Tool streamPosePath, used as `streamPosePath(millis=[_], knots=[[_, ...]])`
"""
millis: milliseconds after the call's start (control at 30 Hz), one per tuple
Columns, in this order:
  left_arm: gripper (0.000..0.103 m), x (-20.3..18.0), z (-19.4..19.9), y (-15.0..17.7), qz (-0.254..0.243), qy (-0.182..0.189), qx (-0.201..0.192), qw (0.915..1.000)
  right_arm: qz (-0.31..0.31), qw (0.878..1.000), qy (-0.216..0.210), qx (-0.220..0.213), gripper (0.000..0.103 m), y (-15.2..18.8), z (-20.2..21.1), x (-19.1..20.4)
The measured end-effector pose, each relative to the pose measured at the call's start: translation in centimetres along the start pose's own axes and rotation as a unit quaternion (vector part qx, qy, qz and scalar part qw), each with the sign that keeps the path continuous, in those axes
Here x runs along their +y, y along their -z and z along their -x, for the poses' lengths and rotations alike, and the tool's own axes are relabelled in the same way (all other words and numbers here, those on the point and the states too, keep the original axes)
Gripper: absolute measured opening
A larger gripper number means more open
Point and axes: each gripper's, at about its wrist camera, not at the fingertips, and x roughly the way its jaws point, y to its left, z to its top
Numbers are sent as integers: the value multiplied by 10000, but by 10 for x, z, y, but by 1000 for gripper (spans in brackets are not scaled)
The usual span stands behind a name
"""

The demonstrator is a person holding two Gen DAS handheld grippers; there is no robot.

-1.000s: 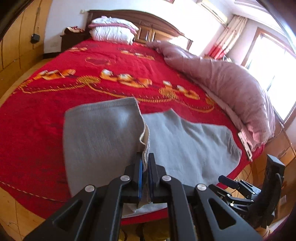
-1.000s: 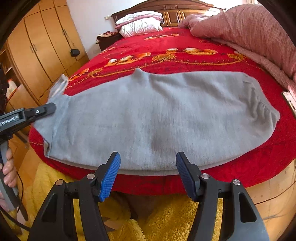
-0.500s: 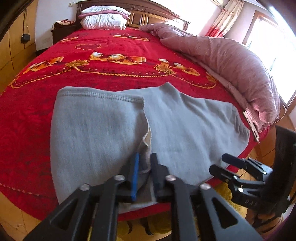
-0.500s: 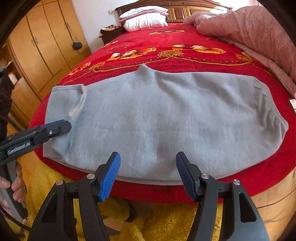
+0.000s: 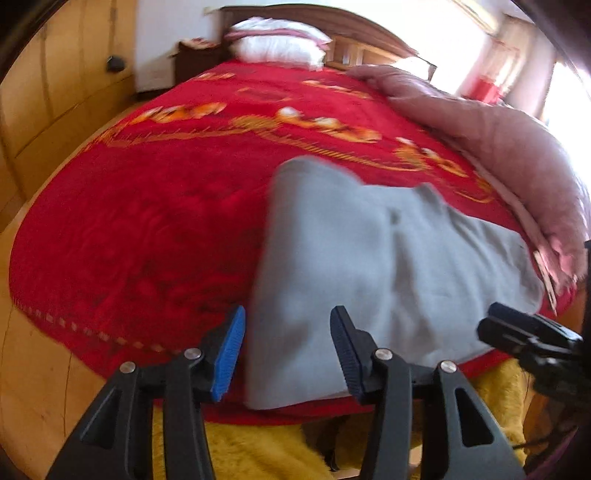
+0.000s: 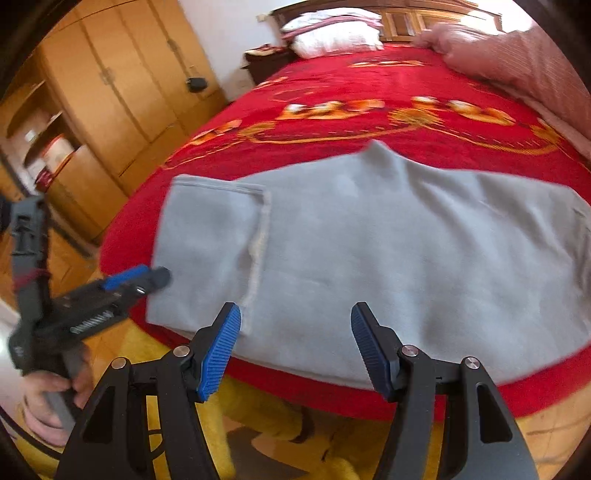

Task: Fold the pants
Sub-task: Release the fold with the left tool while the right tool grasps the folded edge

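Folded flap released: left hand-held gripper [image 5: 286,350] jaws have just been opening, nothing clamped now. Right hand-held gripper [image 6: 295,350] wide, empty. Pants [image 6: 388,258] lie on bed [image 6: 369,81], first fold judged placed.

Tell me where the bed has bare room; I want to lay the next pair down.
Free: red blanket left of the grey pants, and the strip between pants and pillows. Crowded: right side under the pink duvet; the foot edge holds the pants.

Red bedspread [image 5: 147,221], pink quilt [image 5: 517,155], wardrobe [image 6: 110,92]
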Motion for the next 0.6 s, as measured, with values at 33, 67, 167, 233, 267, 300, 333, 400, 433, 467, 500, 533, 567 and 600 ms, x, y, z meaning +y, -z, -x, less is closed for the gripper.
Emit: streamPosePath(millis=[33, 67, 167, 233, 267, 300, 333, 400, 433, 467, 500, 533, 567, 600], knots=[[50, 5, -3, 2, 74, -29, 42, 10000, 31, 10000, -67, 36, 65, -2, -4, 3], [50, 11, -7, 3, 141, -52, 91, 9998, 51, 9999, -142, 85, 65, -5, -11, 7], [51, 22, -15, 8, 284, -25, 187, 9994, 76, 9992, -259, 279, 65, -12, -34, 16], [51, 22, -15, 10, 248, -30, 173, 9995, 99, 9989, -255, 381, 65, -14, -49, 22], [51, 21, -15, 10, 200, -56, 164, 9996, 91, 9988, -249, 423, 65, -13, -56, 24], [51, 19, -15, 10, 146, -86, 156, 9997, 89, 9987, -257, 426, 65, -14, -61, 26], [51, 17, -14, 10, 90, -108, 148, 9998, 103, 9988, -276, 394, 65, -15, -64, 27], [51, 15, -12, 11, 24, -100, 134, 9999, 140, 9988, -335, 324, 65, -18, -68, 32], [51, 16, -12, 11, 27, -81, 128, 9999, 142, 9988, -355, 315, 65, -20, -70, 33], [51, 16, -11, 11, 54, -59, 130, 9999, 116, 9989, -345, 306, 65, -21, -72, 34], [51, 18, -10, 11, 95, -46, 142, 9998, 93, 9990, -334, 299, 64, -23, -73, 34], [51, 19, -10, 10, 123, -41, 150, 9998, 62, 9991, -302, 285, 62, -25, -74, 33], [51, 20, -9, 10, 146, -55, 152, 9998, 49, 9992, -283, 265, 57, -26, -74, 34], [51, 22, -8, 9, 182, -79, 146, 9997, 46, 9993, -303, 219, 52, -27, -74, 35]])
